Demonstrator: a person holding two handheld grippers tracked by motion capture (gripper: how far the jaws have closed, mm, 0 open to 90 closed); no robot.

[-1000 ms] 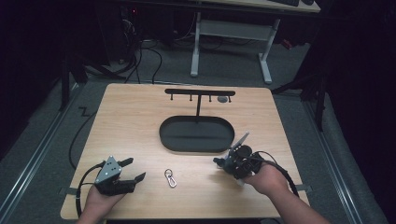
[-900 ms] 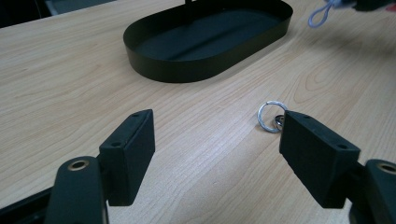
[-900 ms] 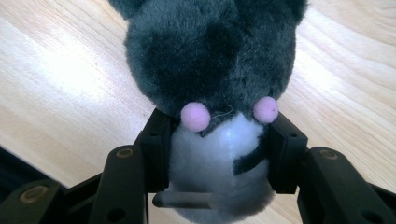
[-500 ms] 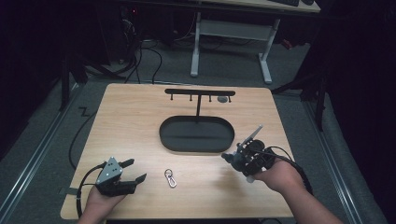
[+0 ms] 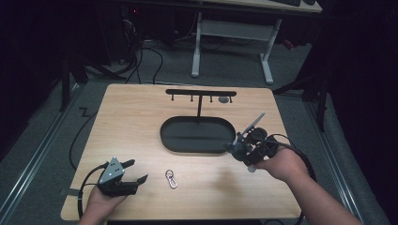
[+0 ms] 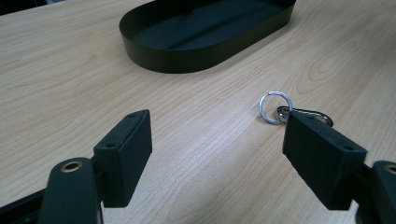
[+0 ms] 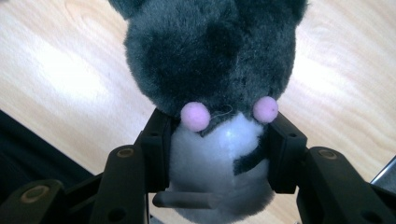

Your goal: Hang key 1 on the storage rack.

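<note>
My right gripper is shut on a small grey plush toy with pink cheeks and a white belly, its jaws squeezing the belly. In the high view that gripper hangs just off the right end of the black oval tray, with the toy at its tip. My left gripper rests open at the front left of the table. A silver key ring with a clip lies to its right. From the left gripper the ring shows ahead, its clip partly behind the right-hand jaw.
A black T-shaped rack with small hooks stands behind the tray, whose wall shows ahead of the left gripper. The wooden table has bare wood on the left half. Cables trail from both grippers off the table's edges.
My right gripper has lifted and shifted right and away from the front edge, carrying the plush toy. The left gripper and the key ring have stayed put.
</note>
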